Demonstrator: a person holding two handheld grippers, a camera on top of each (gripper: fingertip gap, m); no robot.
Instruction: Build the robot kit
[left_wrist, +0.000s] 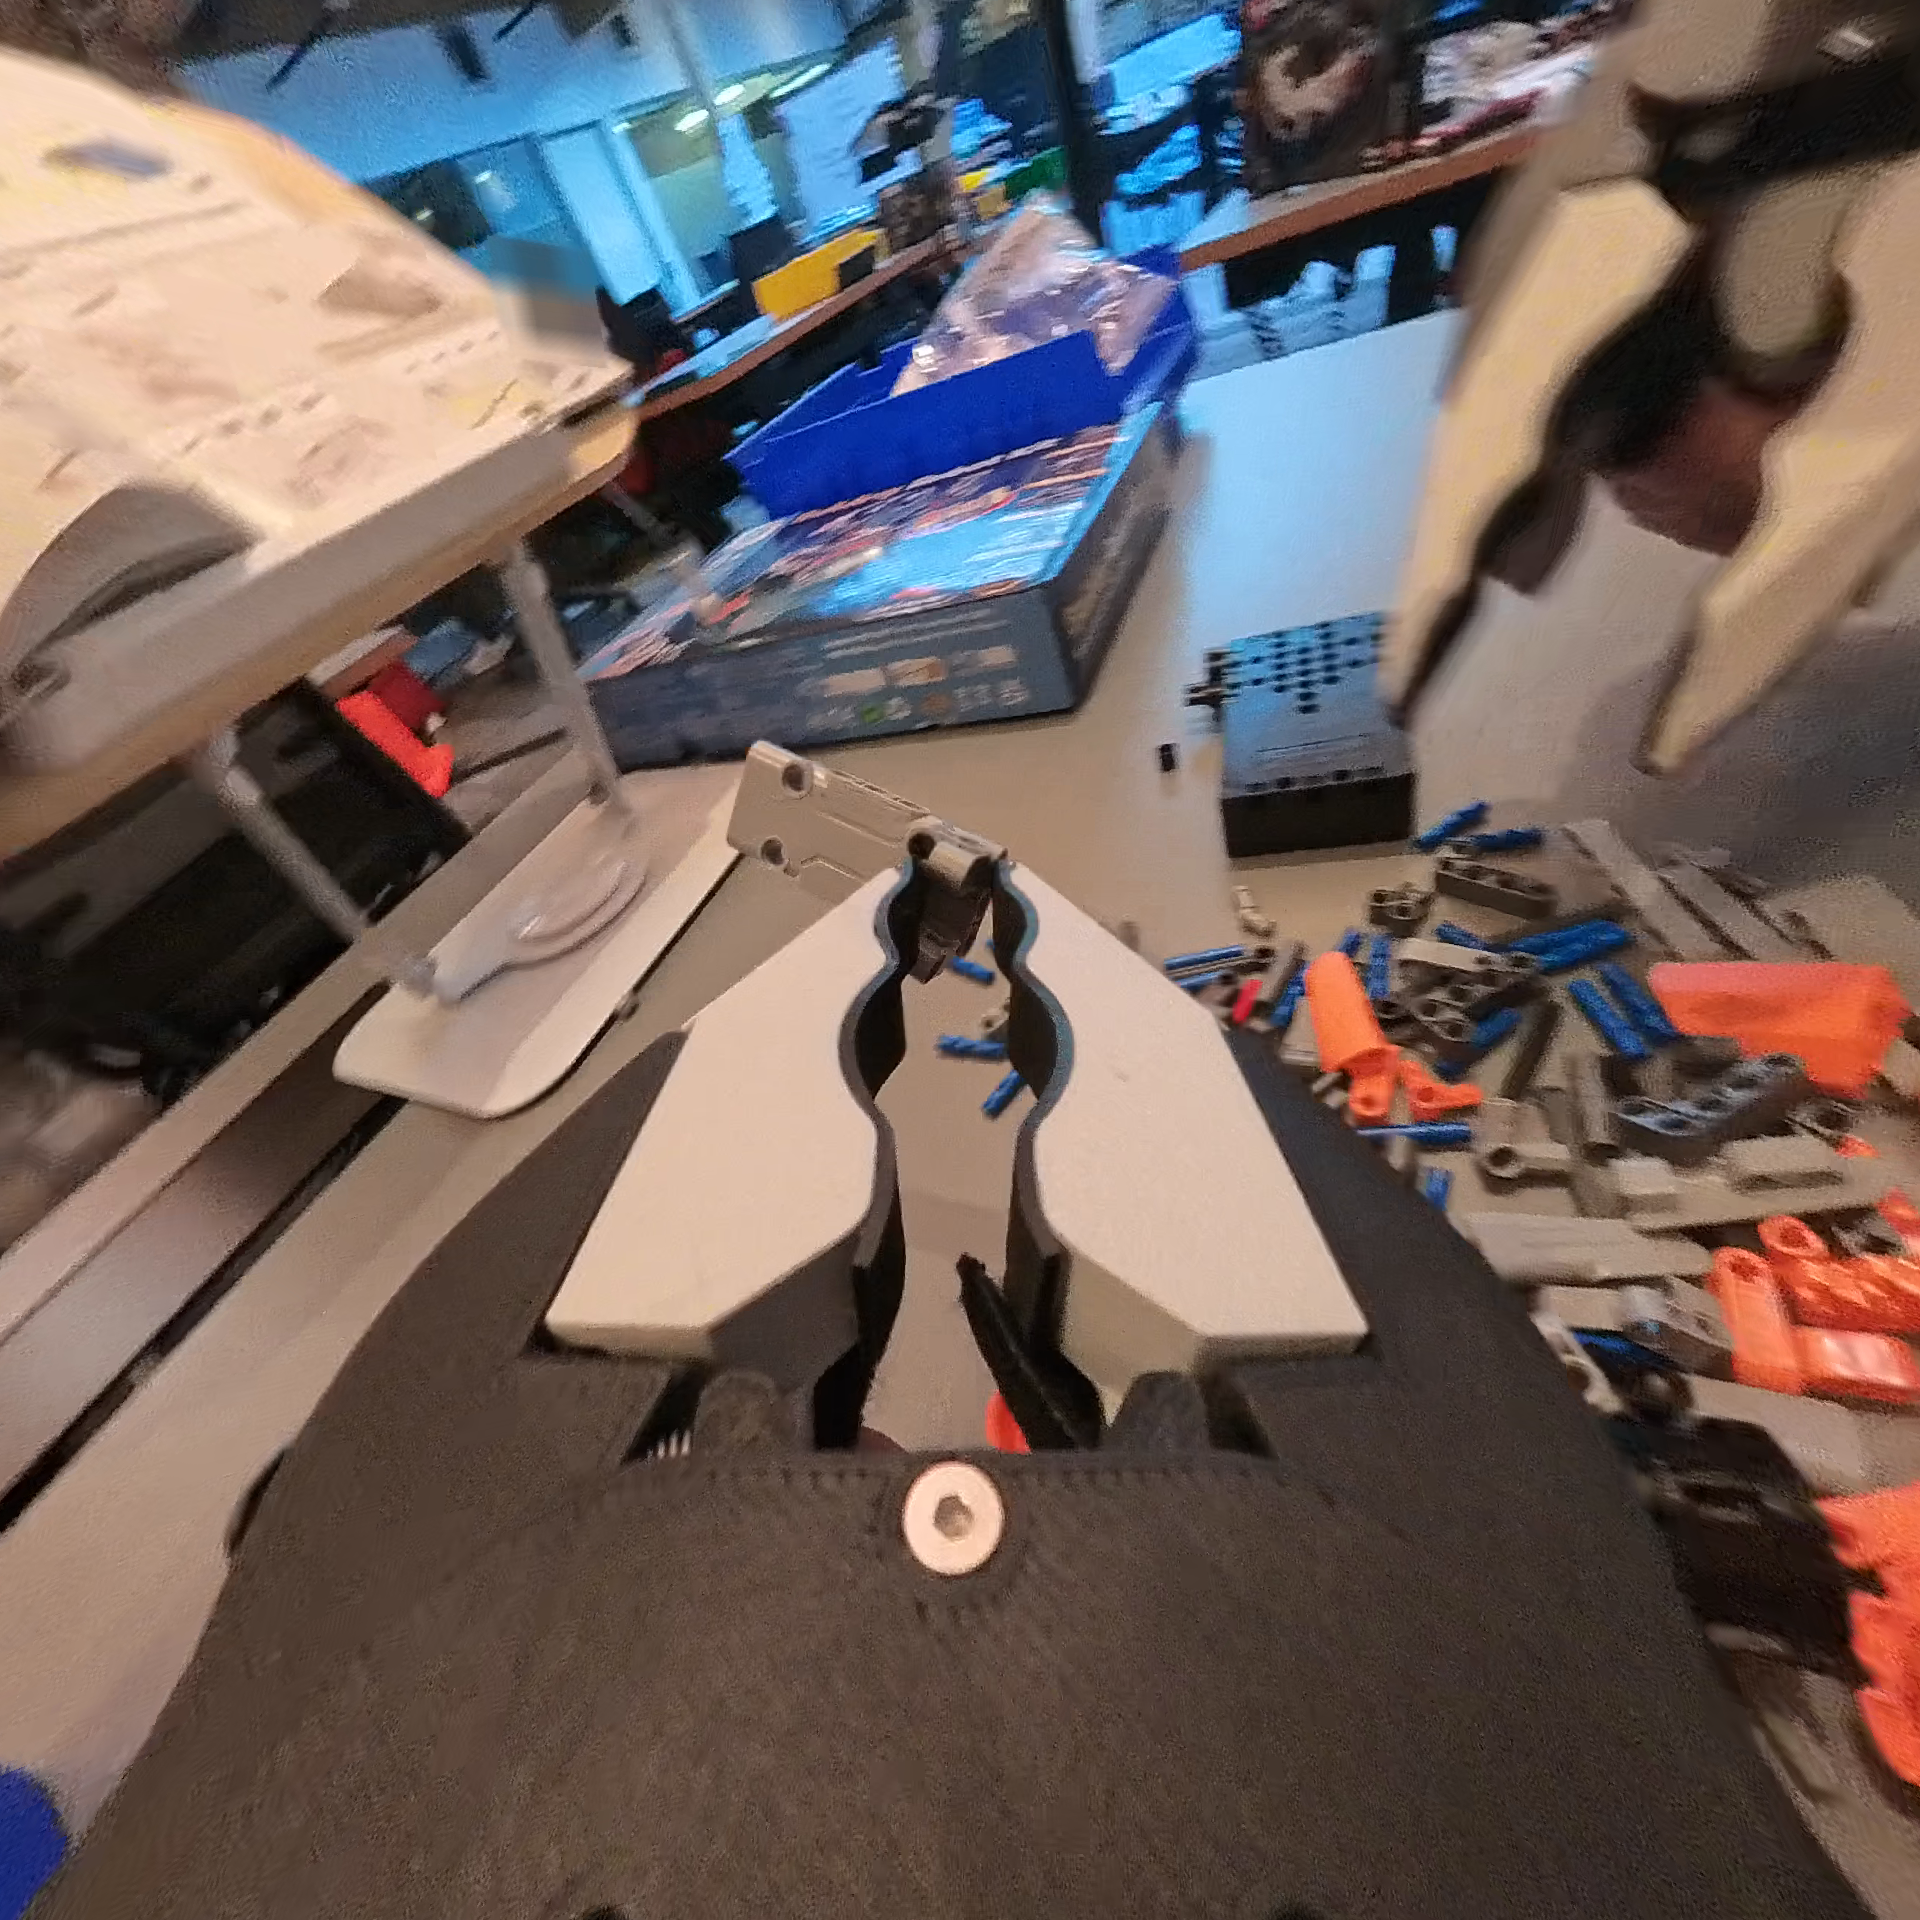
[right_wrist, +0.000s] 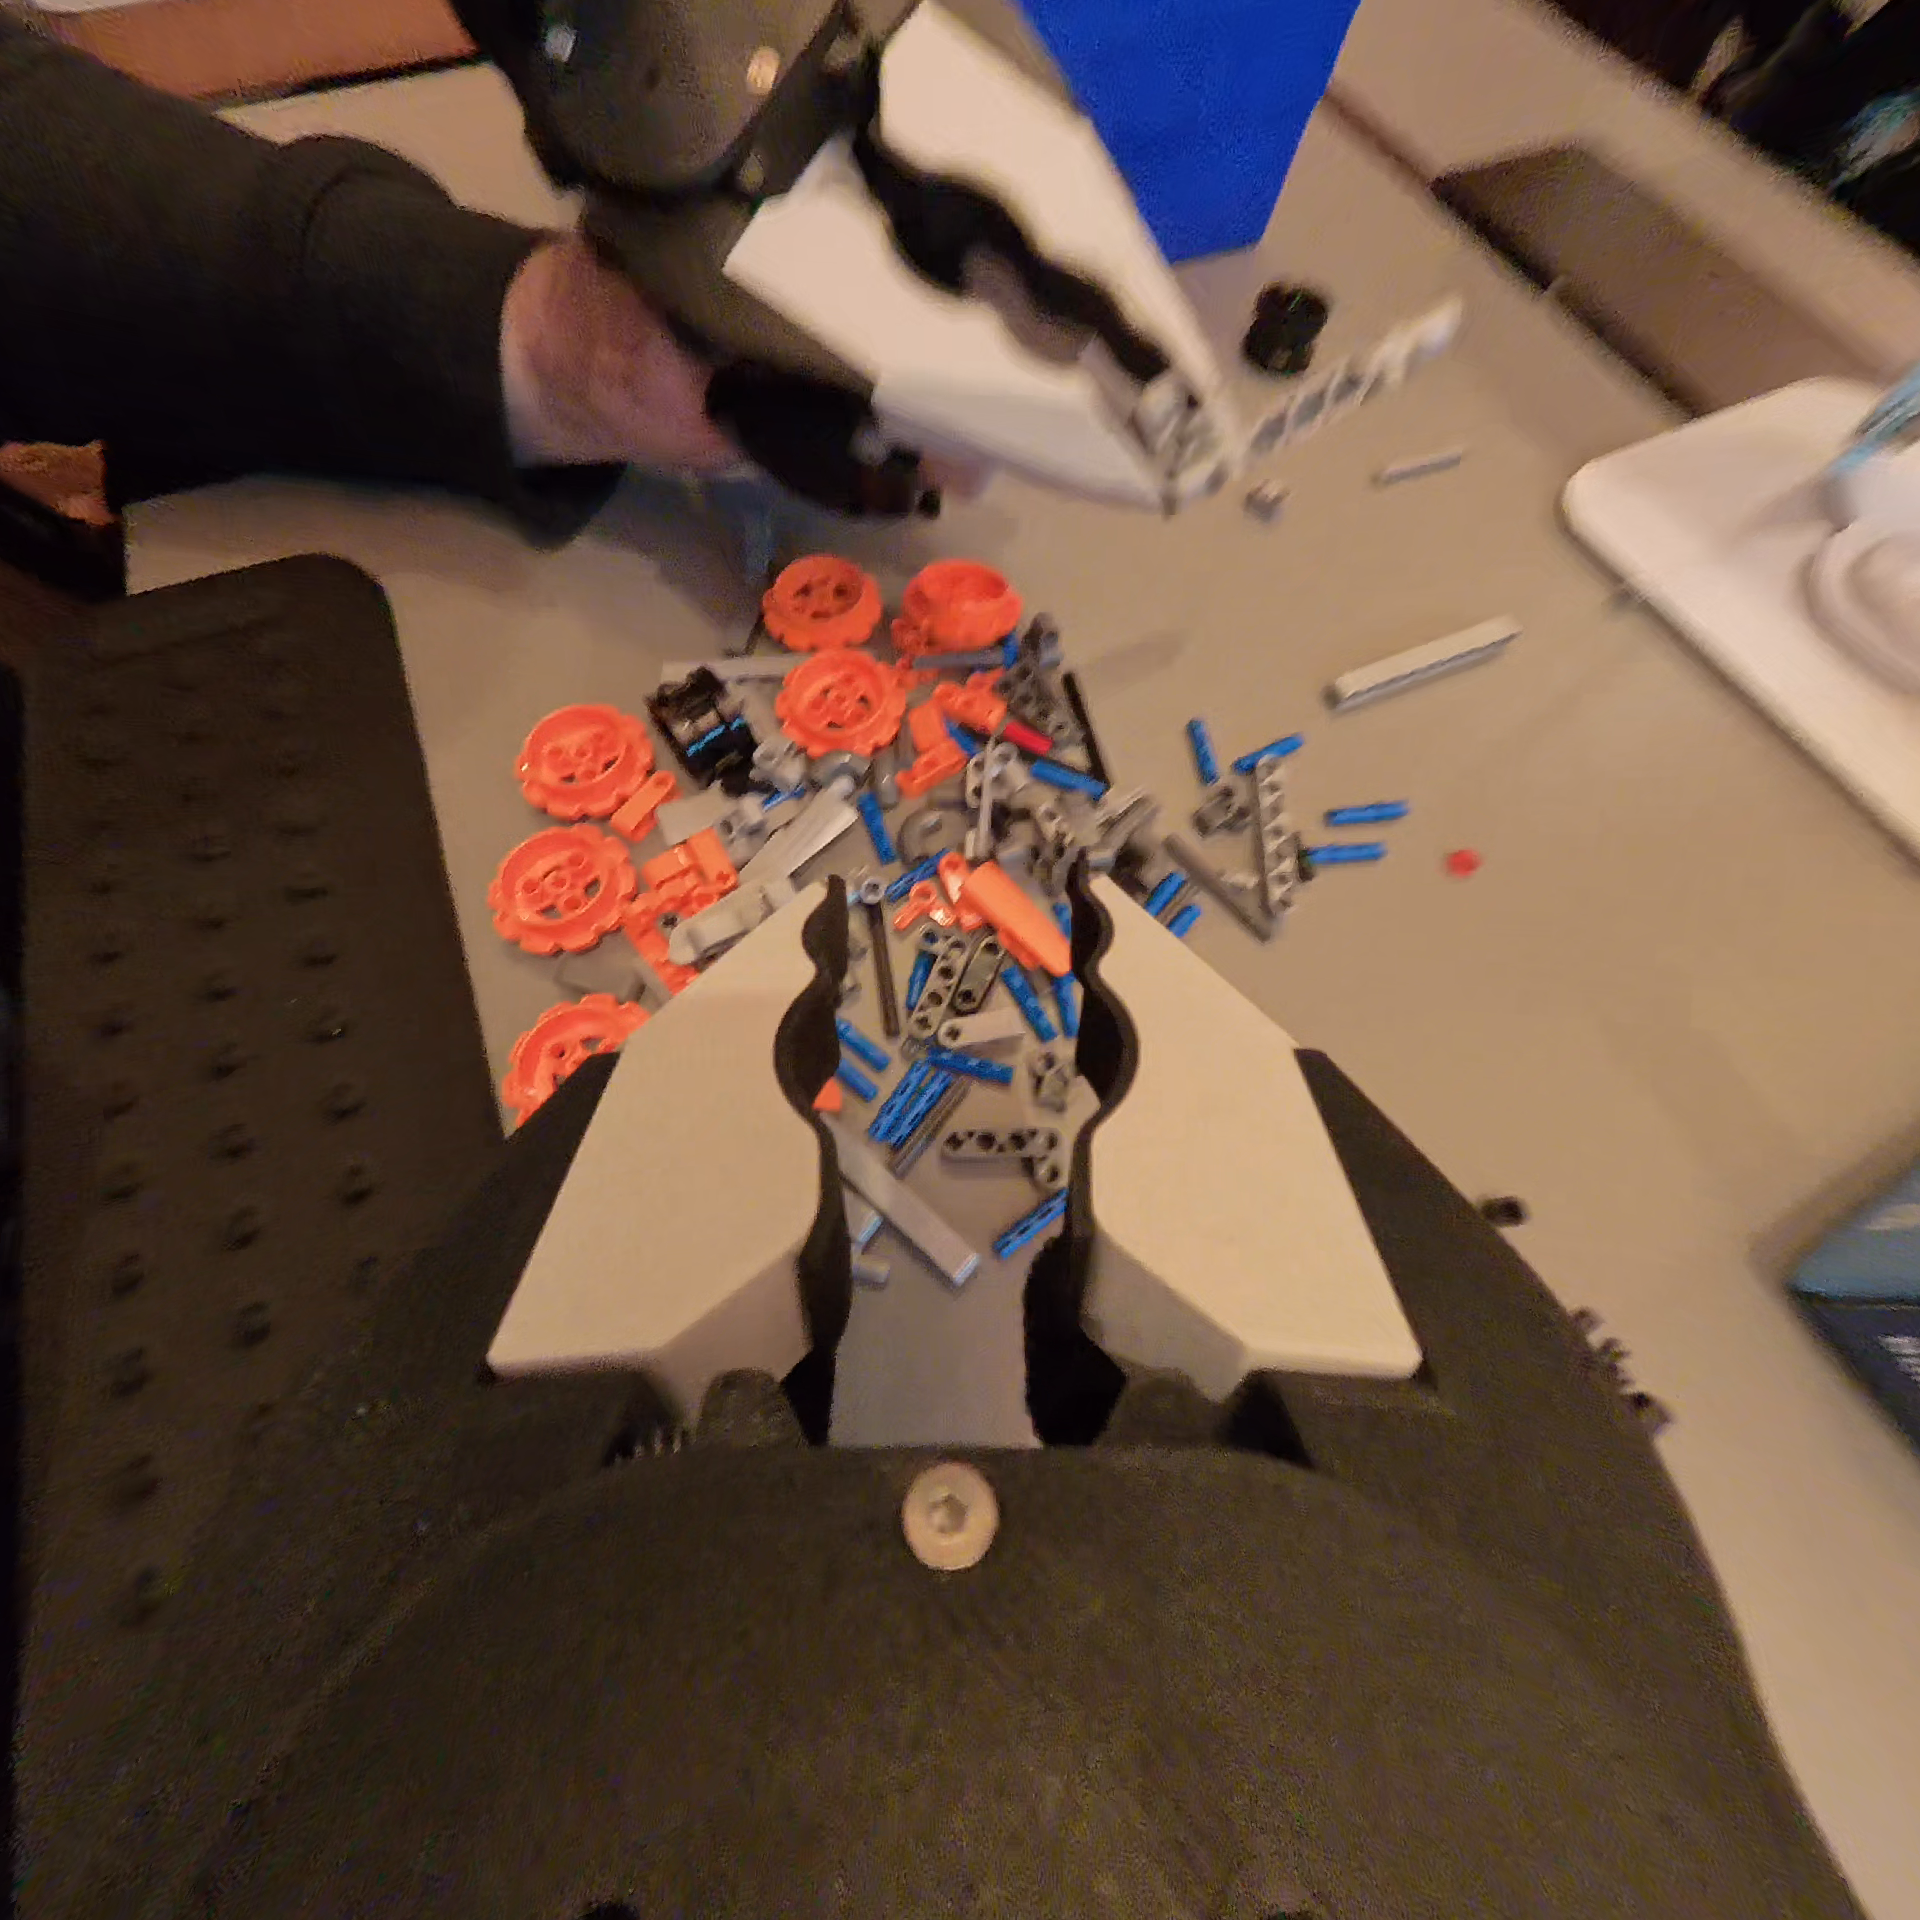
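Here my left tongs (left_wrist: 948, 883) pinch a grey building piece (left_wrist: 831, 826) by its end, lifted above the tabletop (left_wrist: 1039, 790). My right tongs (right_wrist: 951, 904) hang spread over the pile of orange, blue and grey parts (right_wrist: 935, 831), touching none.

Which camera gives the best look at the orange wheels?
The right wrist view: several orange wheels lie in plain sight left of the open right gripper. The left wrist view shows only blurred orange pieces at its right edge; no wheel shape can be made out.
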